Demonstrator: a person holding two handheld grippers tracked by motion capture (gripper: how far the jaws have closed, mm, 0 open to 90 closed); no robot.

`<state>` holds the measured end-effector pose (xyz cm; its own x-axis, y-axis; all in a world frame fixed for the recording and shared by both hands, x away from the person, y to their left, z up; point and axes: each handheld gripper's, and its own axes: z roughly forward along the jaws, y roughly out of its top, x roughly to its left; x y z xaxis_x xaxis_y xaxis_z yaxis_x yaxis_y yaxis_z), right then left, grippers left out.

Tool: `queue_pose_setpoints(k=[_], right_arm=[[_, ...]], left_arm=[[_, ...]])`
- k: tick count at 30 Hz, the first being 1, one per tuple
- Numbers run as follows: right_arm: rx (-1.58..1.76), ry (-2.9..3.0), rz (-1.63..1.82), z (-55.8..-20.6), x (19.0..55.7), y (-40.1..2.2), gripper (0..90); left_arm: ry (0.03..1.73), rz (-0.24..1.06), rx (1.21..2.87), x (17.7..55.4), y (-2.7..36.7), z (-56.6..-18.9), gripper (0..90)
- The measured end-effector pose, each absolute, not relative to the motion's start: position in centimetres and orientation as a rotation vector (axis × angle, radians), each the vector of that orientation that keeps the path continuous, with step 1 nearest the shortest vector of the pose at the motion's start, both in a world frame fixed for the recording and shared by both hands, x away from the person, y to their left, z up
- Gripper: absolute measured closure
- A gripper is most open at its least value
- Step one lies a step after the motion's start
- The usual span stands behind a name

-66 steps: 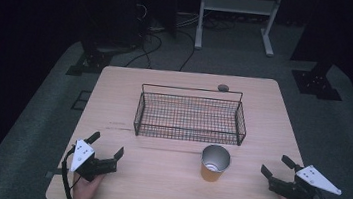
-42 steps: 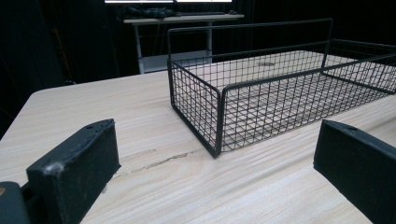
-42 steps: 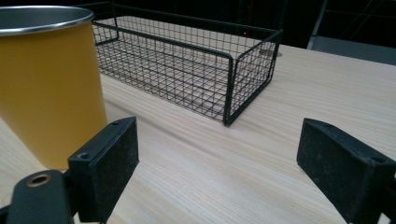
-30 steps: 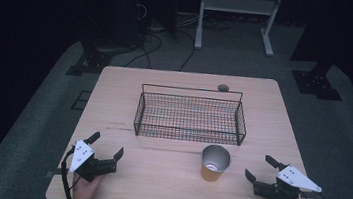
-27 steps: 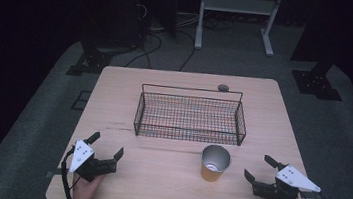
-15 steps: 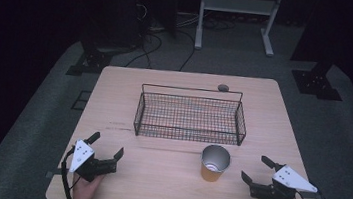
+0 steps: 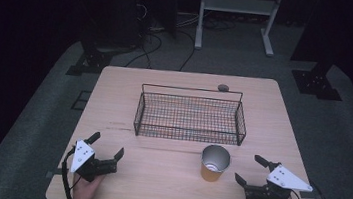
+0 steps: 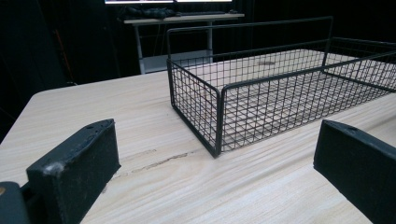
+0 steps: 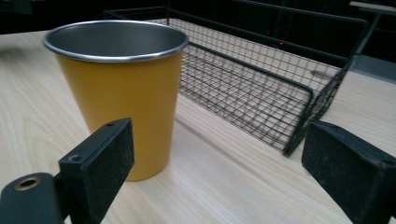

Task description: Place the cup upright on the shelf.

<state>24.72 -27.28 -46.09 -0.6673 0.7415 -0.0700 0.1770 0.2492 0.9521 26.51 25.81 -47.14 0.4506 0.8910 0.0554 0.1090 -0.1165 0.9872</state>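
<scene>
A yellow metal cup stands upright on the wooden table, just in front of a black wire basket. My right gripper is open, a short way right of the cup, its jaws pointing at it with nothing between them. Near the table's front left my left gripper rests open and empty, facing the basket's left end.
A small dark round object lies at the table's far edge behind the basket. Beyond the table stand a white metal frame, cables and dark stands on grey floor.
My right gripper has slid left along the front of the table, closer to the cup. The left gripper, cup and basket have stayed put.
</scene>
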Motion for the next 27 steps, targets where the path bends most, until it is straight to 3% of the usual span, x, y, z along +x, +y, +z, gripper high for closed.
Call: queue_pose_setpoints(k=[12, 14, 27], right_arm=[[0.788, 2.06, 1.478, -45.6, 24.5, -25.8, 7.5], [0.792, 2.077, 1.472, -45.6, 24.6, -25.4, 2.4], [0.777, 2.127, 1.508, -45.6, 24.9, -23.9, 2.4]], left_arm=[[0.905, 0.854, 1.555, 26.5, 25.8, -47.1, 0.0], [0.905, 0.853, 1.556, 26.5, 25.8, -47.1, 0.0], [0.904, 0.853, 1.555, 26.5, 25.8, -47.1, 0.0]])
